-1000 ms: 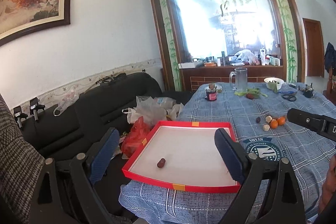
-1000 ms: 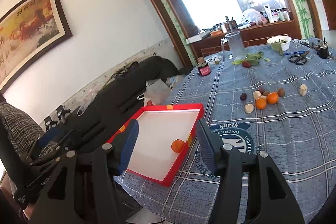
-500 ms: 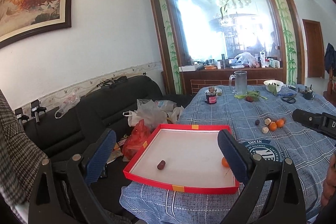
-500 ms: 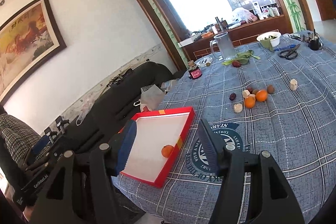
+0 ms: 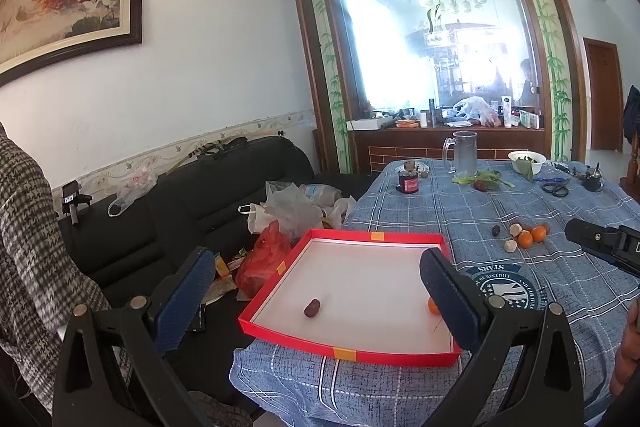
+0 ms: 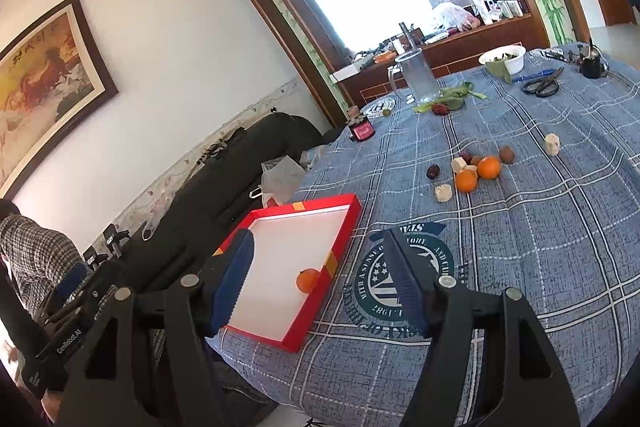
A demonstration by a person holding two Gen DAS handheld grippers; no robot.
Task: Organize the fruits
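Nearest the desk's front edge, the red tray (image 6: 344,223) already holds an orange (image 6: 308,280) and a dark date (image 5: 312,307). Both right tongs (image 6: 320,281) and left tongs (image 5: 316,301) are spread and empty, jaws having just been opening. Toward mid-desk, ahead and right of the right tongs, lies the loose fruit cluster (image 6: 476,171), nearer that hand.

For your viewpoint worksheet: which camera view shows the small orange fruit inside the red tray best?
The right wrist view: the small orange fruit sits whole against the red tray's wall. In the left wrist view a tool finger hides most of it.
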